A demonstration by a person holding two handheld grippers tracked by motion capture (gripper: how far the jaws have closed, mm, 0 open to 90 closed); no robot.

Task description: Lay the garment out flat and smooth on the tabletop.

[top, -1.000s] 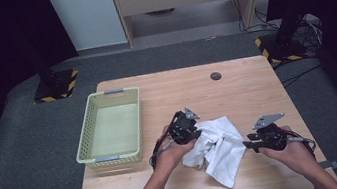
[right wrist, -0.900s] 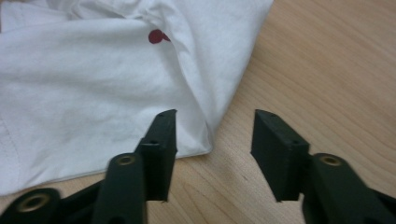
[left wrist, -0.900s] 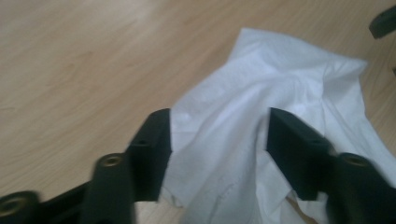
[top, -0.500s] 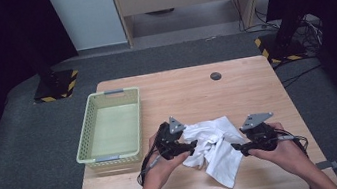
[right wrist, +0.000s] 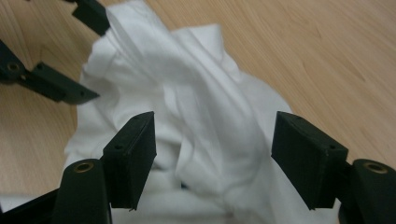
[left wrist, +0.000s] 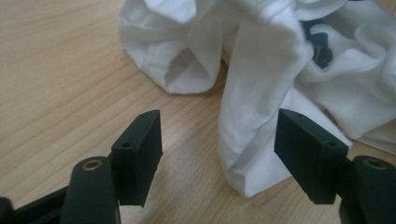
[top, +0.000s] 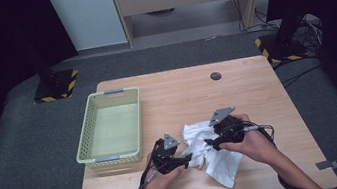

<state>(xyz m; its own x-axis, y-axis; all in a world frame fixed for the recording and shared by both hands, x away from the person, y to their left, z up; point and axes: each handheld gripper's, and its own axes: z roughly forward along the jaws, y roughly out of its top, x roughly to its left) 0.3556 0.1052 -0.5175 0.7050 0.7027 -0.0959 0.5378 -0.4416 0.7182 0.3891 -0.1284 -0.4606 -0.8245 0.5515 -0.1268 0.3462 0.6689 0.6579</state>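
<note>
You work at a wooden table [top: 257, 91] set on grey carpet, with dark curtains to both sides and a pale cabinet behind. A yellow-green basket [top: 111, 128] sits at the table's left, and a small dark disc [top: 215, 76] lies near the far edge.

A crumpled white cloth [top: 211, 154] lies on the near part of the table, between your 2 hands. Some dark blue shows in its folds in the left gripper view.

Your left gripper [top: 186, 158] sits low at the cloth's left edge. In the left gripper view its 2 jaws stand wide apart, and a hanging fold of cloth [left wrist: 261, 93] lies in the gap, nearer the right jaw; the jaws clamp nothing. The left jaw is over bare wood.

Your right gripper [top: 210, 142] is over the cloth's upper middle, pointing left toward the other gripper. In the right gripper view its 2 jaws are also spread wide, with the bunched cloth [right wrist: 205, 121] lying between and below them. Whether either jaw touches the fabric cannot be told. The left gripper's [right wrist: 84, 56] black jaws show at the top left of that view, at the cloth's far edge, 1 on each side of a fold.
</note>
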